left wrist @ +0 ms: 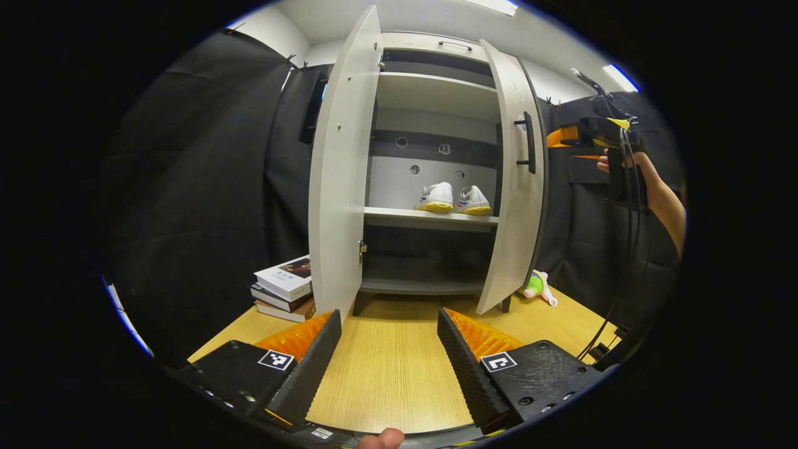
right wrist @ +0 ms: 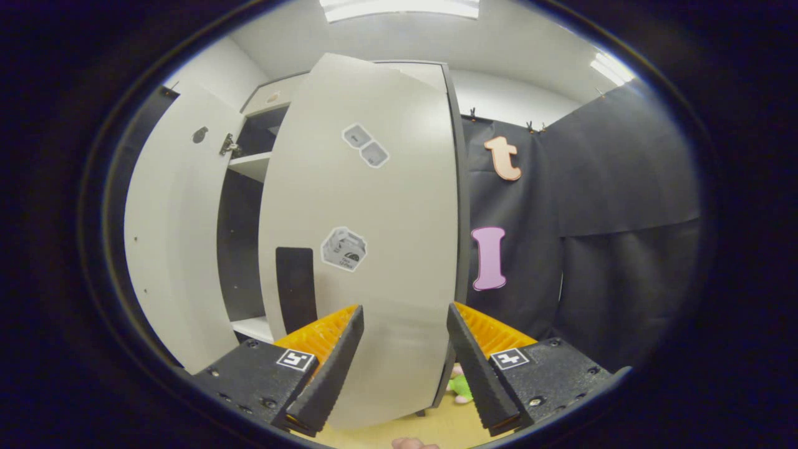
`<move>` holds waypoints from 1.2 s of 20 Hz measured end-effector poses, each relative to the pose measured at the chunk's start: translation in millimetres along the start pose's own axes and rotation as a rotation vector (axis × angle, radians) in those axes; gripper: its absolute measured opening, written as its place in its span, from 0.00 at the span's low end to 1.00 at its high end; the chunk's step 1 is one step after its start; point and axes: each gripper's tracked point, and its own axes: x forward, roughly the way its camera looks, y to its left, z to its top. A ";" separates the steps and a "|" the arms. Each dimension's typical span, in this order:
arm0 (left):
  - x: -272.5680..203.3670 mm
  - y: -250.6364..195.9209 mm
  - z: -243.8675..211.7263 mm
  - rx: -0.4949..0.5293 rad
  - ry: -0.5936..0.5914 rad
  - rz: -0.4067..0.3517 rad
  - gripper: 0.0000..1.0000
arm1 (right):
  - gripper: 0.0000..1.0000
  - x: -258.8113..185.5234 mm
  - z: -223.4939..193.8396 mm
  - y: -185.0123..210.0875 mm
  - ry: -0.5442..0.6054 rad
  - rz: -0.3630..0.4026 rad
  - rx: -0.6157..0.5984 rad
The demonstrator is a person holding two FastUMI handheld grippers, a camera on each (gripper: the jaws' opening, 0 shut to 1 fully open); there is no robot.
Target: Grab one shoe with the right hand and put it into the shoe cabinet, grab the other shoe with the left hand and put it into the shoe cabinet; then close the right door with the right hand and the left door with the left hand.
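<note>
While held low over the wooden table (left wrist: 389, 368), left gripper (left wrist: 389, 340) gapes open and empty, fingers parted, aimed straight at the shoe cabinet (left wrist: 430, 187) ahead. Up and left of it: left door (left wrist: 340, 181) swung wide, stacked books (left wrist: 287, 287) beside. Dead ahead and higher, well apart: both shoes (left wrist: 452, 199) side by side on the middle shelf, heels outward. Up and right: right door (left wrist: 514, 187) half open, plush toy (left wrist: 537, 287) partly hidden behind its foot. Far right: a hand (left wrist: 623, 171) raised, gripping the right gripper (right wrist: 400, 340), which from its own view spreads open and empty close before the right door's outer face, contact impossible to judge.
</note>
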 end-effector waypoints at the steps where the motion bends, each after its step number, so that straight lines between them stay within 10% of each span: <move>1: -0.4 -1.6 0.1 0.003 -0.001 -0.003 0.93 | 0.88 -10.5 -1.6 -1.7 -0.007 -0.001 0.002; 15: -2.7 -45.2 3.3 0.012 -0.027 -0.061 0.93 | 0.88 -182.0 -112.8 22.8 0.014 0.009 0.049; 24: -14.9 -41.5 48.2 -0.042 -0.094 -0.043 0.93 | 0.88 -217.1 -163.2 12.2 0.055 -0.002 0.034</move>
